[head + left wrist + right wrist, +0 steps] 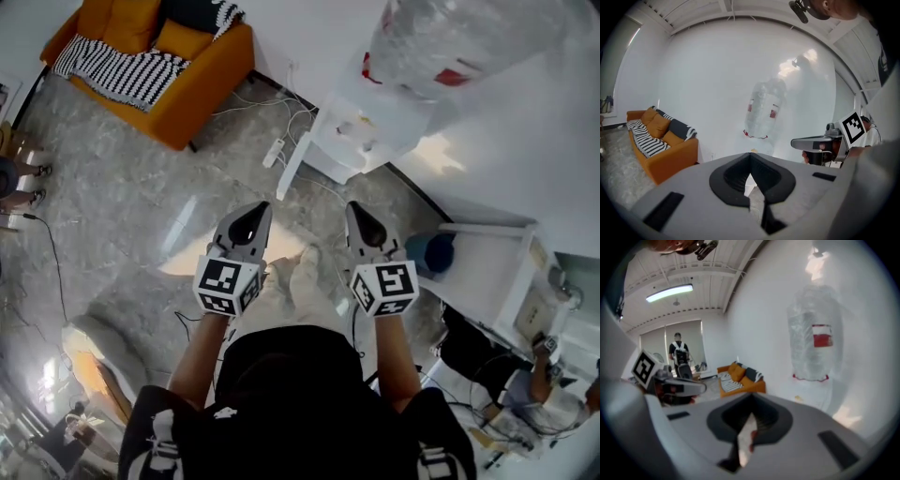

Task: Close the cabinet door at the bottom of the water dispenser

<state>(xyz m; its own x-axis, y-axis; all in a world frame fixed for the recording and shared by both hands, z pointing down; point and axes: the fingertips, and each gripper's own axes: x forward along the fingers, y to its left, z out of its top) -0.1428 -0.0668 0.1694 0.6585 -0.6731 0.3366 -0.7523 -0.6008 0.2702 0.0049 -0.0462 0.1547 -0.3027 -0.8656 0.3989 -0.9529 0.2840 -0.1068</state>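
Floor (141, 216): pale marble-look tiles that fill most of the head view, with loose cables trailing across them
Sofa (202, 80): orange, with a striped throw, at the far left and well apart from the work
Water dispenser (352, 141): white unit against the wall, ahead and a little to the right of the person
Bottle (450, 37): large, clear and red-labelled, seated on top of the dispenser; both gripper views show it ahead
Cabinet door (292, 155): thin white panel jutting from the dispenser's base toward the person, seen edge-on from above; it reads as swung open, not yet closed
Left gripper (257, 210): jaws pressed together with nothing between them, held out in front and clear of the door
Right gripper (357, 212): jaws also meeting at the tip, empty, beside the left one and pointing toward the dispenser
Power strip (274, 152): white, on the floor just left of the door's edge
Step in hand: the approach; both tools are near the dispenser but touch nothing
Next move: bring one closed tip, probably the left as the nearer one, to the door's outer face and push it round toward the base until it sits flush, staying clear of the power strip and cables
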